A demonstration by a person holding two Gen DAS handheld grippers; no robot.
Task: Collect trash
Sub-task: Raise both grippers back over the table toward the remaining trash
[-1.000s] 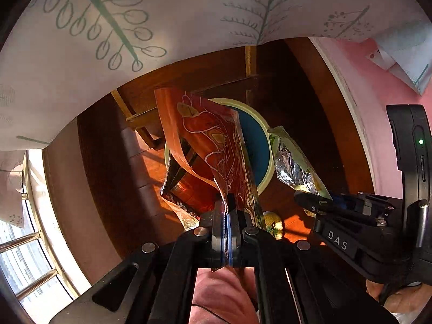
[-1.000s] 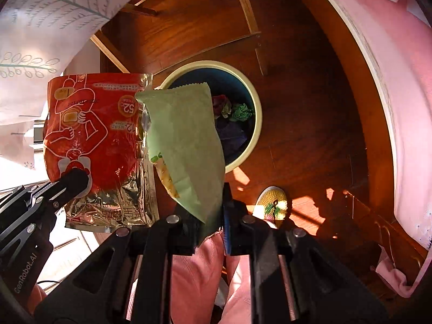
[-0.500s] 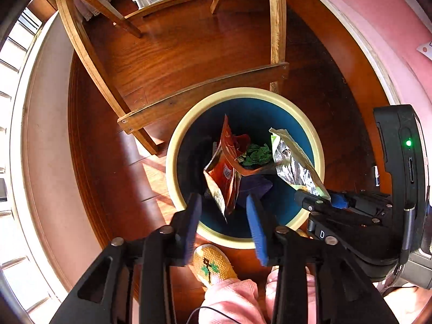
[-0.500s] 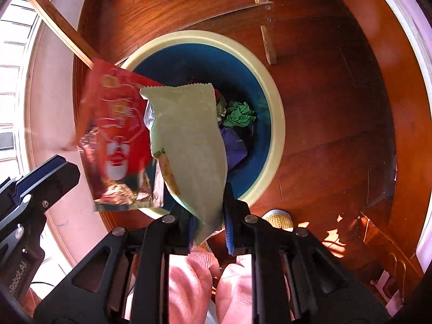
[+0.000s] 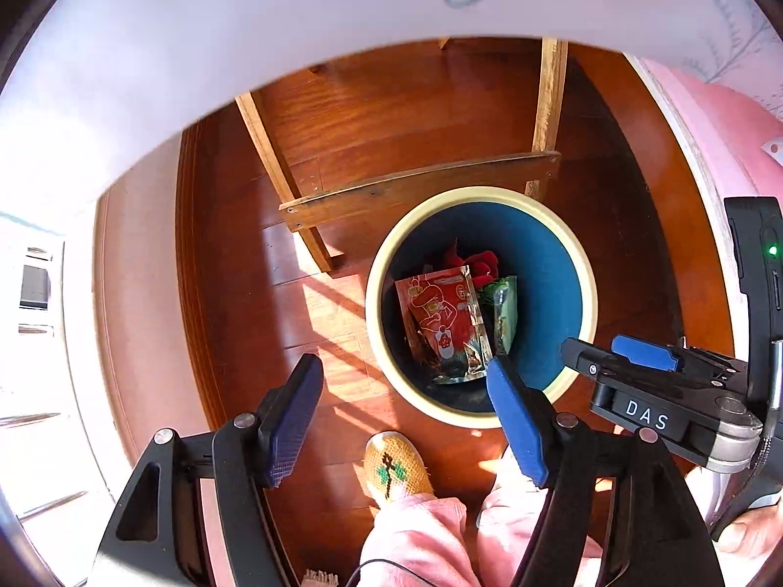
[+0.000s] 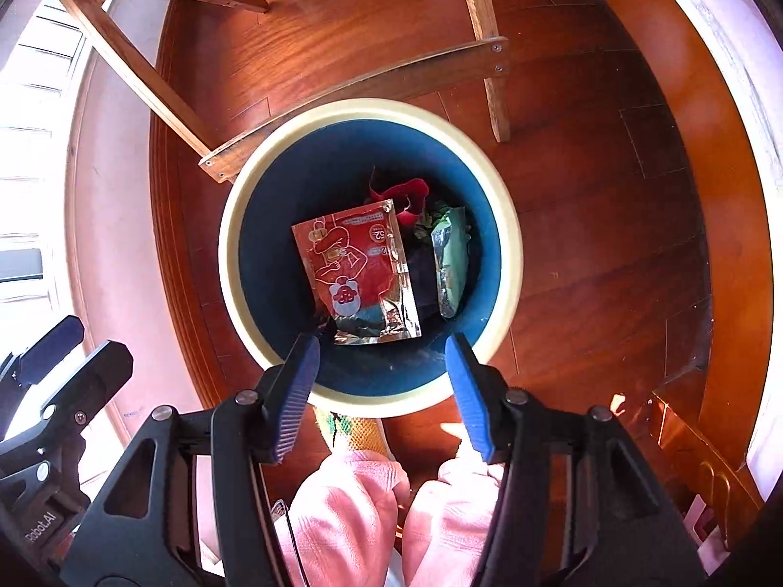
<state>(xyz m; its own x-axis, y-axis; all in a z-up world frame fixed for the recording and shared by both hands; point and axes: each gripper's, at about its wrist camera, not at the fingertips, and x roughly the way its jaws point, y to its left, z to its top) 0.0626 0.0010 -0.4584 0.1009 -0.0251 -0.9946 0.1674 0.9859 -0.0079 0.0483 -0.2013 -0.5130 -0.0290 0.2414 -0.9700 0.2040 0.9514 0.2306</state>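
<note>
White letters "DAS" stand on the right gripper (image 5: 621,359) body in the left wrist view. "Robot.AI" shows on the left gripper (image 6: 73,342) at the lower left edge. The red wrapper (image 6: 355,269) bears "52"; its other print is unreadable.

We hold both grippers pointing down, side by side. Our left gripper (image 5: 401,386) has its blue-padded fingers (image 5: 514,420) spread wide and its jaws are opening, with nothing between them. Our right gripper (image 6: 381,367) is opening as well, its fingers (image 6: 467,391) apart and empty. Our right hand (image 5: 748,533) shows at the edge, wrapped on its handle. Below, our legs in pink trousers (image 6: 352,504) and a knitted slipper (image 5: 396,469) stand under the grippers.
</note>
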